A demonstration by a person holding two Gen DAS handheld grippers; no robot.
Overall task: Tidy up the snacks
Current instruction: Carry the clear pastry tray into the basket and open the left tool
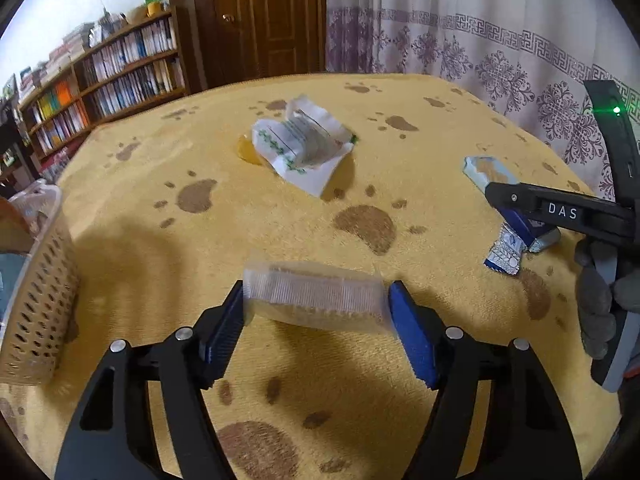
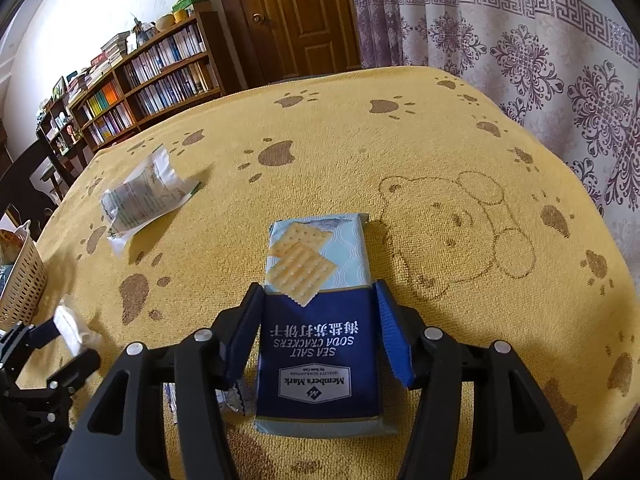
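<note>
Although a perforated basket [image 1: 38, 312] stands at the left edge of the tabletop [image 1: 304, 220], little can be made out inside it, so the sorting is judged to be at an early or middle stage. Just beside the basket, toward the near edge, a small clear packet [image 1: 316, 300] is clamped between the blue-padded fingers of the left gripper [image 1: 318, 320] and is held slightly above the cloth, to judge by the shadow beneath it; it seems ready to be carried to the basket. Near the middle of the tabletop, toward the far edge, a white packet with green print [image 1: 304, 144] is left lying untouched. Toward the right edge, a blue sea salt soda cracker pack [image 2: 316, 320] is straddled by the right gripper [image 2: 318, 320], whose fingers are spread on either side of it and are not closed on it. A small silver-and-blue wrapper [image 1: 506, 250] is seen lying just beside that pack. At least three items are thus judged still to be put away.
</note>
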